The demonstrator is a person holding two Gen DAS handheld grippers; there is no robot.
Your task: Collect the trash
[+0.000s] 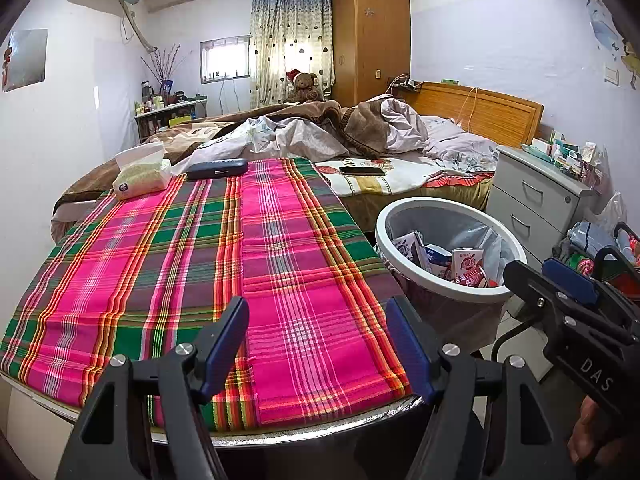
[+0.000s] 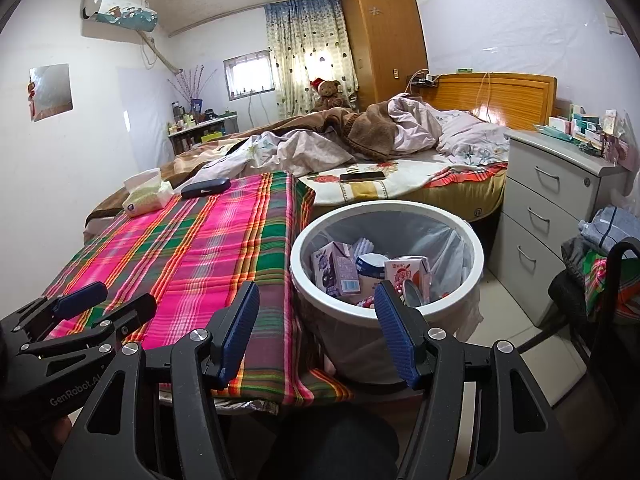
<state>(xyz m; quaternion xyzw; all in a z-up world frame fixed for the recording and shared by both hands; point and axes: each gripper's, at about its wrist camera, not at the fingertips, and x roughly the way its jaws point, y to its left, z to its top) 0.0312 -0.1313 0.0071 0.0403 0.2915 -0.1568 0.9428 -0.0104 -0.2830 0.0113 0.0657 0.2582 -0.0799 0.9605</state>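
Right wrist: trash bin (image 2: 386, 216) just beyond open fingers (image 2: 394, 330) — nothing held.

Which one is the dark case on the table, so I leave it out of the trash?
Start at the table with the pink and green plaid cloth. Look to its far edge, by the bed, where a soft pack of tissues sits. The case lies flat just right of that pack: long, slim and dark blue, unlike the pale, puffy tissues, and nearer than the black phone on the bed.
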